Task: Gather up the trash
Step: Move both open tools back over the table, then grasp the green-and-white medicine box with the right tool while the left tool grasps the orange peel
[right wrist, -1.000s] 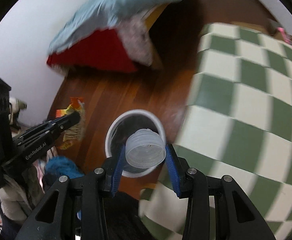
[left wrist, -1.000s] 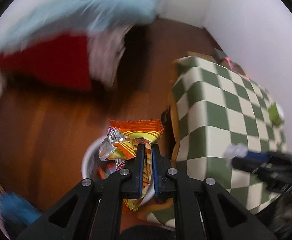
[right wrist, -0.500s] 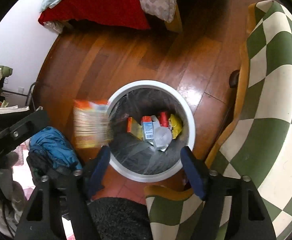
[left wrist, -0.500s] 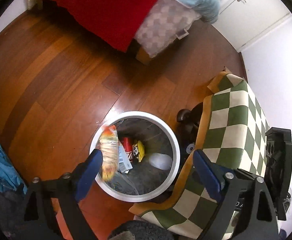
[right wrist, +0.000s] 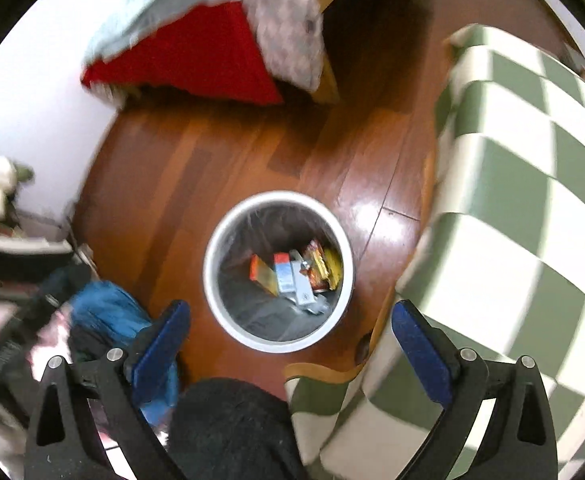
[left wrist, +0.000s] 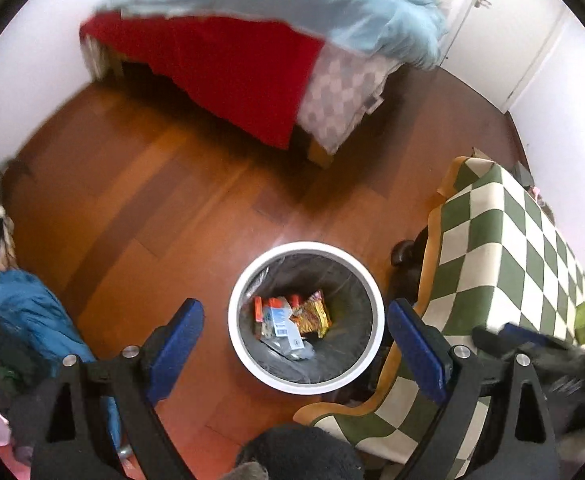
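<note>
Both wrappers have dropped into the bin [left wrist: 306, 384] since a second ago. From the left wrist, the left gripper [left wrist: 298, 330] gapes wide, empty, above it. From the right wrist, the right gripper [right wrist: 290, 330] likewise hangs spread and empty over the trash [right wrist: 292, 270] inside.

Below the spread fingers of the left gripper [left wrist: 294, 338] sits a bin [left wrist: 376, 304] with a smooth, matt white plastic rim, lined with thin, crinkled grey film. Inside it lie glossy printed wrappers [left wrist: 310, 314] and small cardboard-like packets. The floor [left wrist: 152, 184] around is polished reddish wood, shining in one spot. To the claw's right hangs a soft woven checked cloth [left wrist: 504, 256]. The right gripper [right wrist: 290, 334] has matt black plastic arms, blue rubbery pads [right wrist: 420, 350] and bare metal screws
</note>
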